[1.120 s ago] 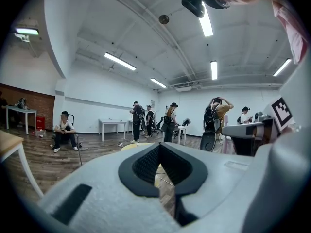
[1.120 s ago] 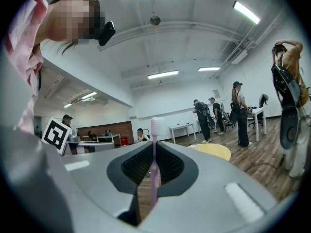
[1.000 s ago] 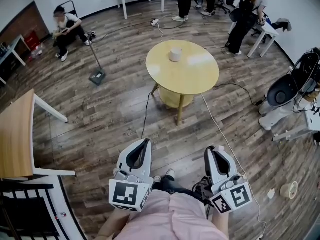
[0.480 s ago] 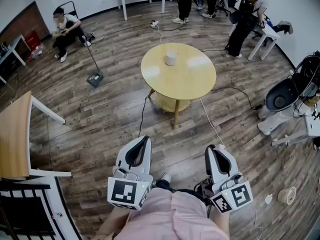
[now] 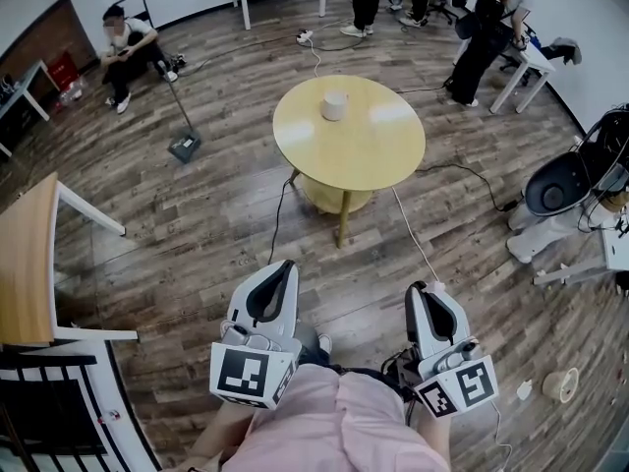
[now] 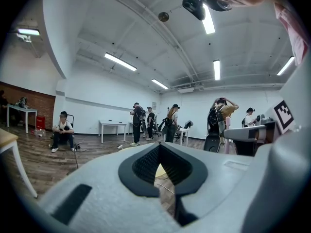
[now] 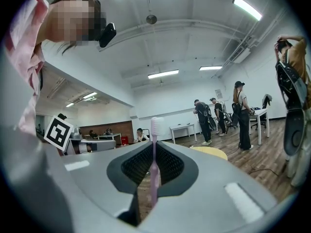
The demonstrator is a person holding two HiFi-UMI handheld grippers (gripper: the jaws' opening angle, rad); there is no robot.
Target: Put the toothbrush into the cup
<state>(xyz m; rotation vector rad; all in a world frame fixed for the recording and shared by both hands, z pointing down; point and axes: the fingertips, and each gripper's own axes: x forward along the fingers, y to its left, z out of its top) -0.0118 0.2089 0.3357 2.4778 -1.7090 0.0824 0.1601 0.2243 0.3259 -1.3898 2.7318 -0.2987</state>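
A white cup (image 5: 335, 105) stands near the far side of a round yellow table (image 5: 373, 150) some way ahead of me. Both grippers are held close to my body, well short of the table. My right gripper (image 5: 421, 288) is shut on a pink toothbrush (image 7: 154, 164), which stands upright between the jaws with its white bristle head (image 7: 156, 125) above them. The toothbrush does not show in the head view. My left gripper (image 5: 285, 266) is shut with nothing in it. The table top (image 7: 209, 152) shows low in the right gripper view.
A wooden desk (image 5: 25, 264) and a black rack are at my left. Cables (image 5: 418, 244) run over the wood floor by the table. A floor tool (image 5: 184, 147) lies left of it, grey equipment (image 5: 560, 190) at right. Several people stand at the back; one sits far left.
The table and cup have shifted slightly left in the head view as I moved. Both grippers keep their place by my body, the toothbrush still held.
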